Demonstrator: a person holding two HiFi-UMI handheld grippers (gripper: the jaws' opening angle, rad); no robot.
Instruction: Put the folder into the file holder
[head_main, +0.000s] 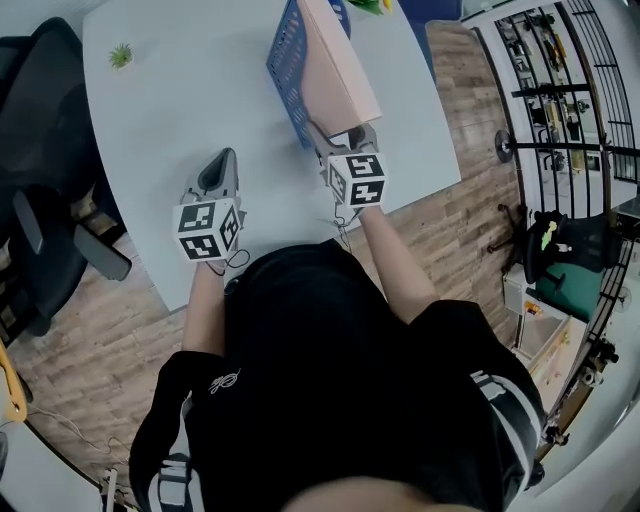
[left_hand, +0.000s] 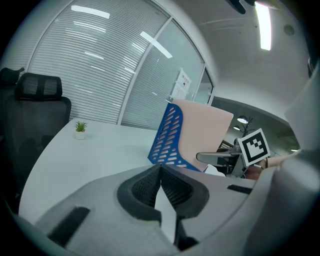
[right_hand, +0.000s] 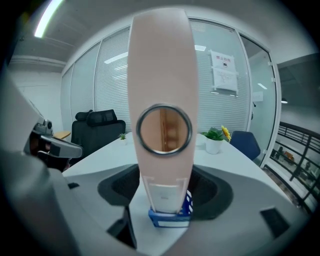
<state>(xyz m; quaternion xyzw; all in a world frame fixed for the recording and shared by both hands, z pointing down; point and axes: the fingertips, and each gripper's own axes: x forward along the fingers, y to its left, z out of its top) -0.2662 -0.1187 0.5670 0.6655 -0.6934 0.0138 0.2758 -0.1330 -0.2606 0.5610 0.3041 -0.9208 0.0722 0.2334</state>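
Right gripper (right_hand: 165, 192) jaws released around folder (right_hand: 161, 75), which file holder (right_hand: 169, 219) props upright between them; left gripper (left_hand: 160, 187) jaws clenched, empty.

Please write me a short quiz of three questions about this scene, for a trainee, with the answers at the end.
1. True or false: the pale pink cardboard folder stands in the blue perforated plastic file holder.
2. What is between the open jaws of the right gripper? A) nothing B) the folder's spine C) a cup
3. One word: are the jaws of the left gripper open or shut?
Key: 1 true; 2 B; 3 shut.
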